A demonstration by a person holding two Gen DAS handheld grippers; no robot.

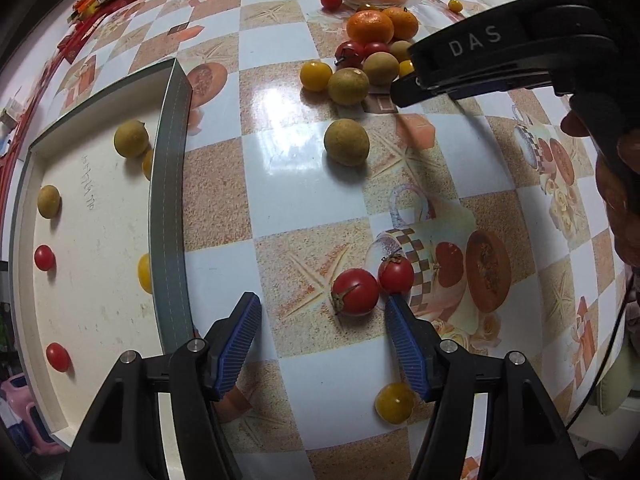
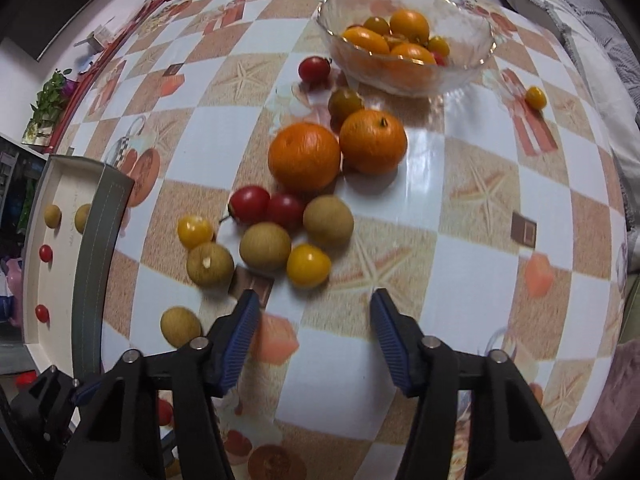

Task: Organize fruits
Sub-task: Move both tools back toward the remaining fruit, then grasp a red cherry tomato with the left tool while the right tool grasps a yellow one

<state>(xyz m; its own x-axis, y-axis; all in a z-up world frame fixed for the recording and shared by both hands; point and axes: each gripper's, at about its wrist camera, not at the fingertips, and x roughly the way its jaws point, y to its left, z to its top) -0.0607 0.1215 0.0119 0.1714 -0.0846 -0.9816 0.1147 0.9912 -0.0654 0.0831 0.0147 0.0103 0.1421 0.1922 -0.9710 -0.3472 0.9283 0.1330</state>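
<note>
My left gripper (image 1: pixel 322 312) is open and empty, low over the table, with a red cherry tomato (image 1: pixel 355 291) between its fingertips and a second one (image 1: pixel 396 275) by the right finger. A yellow tomato (image 1: pixel 394 403) lies nearer. A white tray (image 1: pixel 96 280) at the left holds longans and small tomatoes. My right gripper (image 2: pixel 312 312) is open and empty, just short of a yellow tomato (image 2: pixel 308 265) in a cluster of longans (image 2: pixel 265 246), red tomatoes (image 2: pixel 249 204) and two oranges (image 2: pixel 304 157). It also shows in the left wrist view (image 1: pixel 404 94). A glass bowl (image 2: pixel 472 60) holds oranges and yellow tomatoes.
The table wears a glossy checkered cloth (image 1: pixel 280 184). A lone longan (image 1: pixel 346 142) lies mid-table, another (image 2: pixel 181 326) near the tray's grey edge (image 2: pixel 94 264). A stray yellow tomato (image 2: pixel 535 97) sits right of the bowl. Red packets (image 1: pixel 100 12) line the far left edge.
</note>
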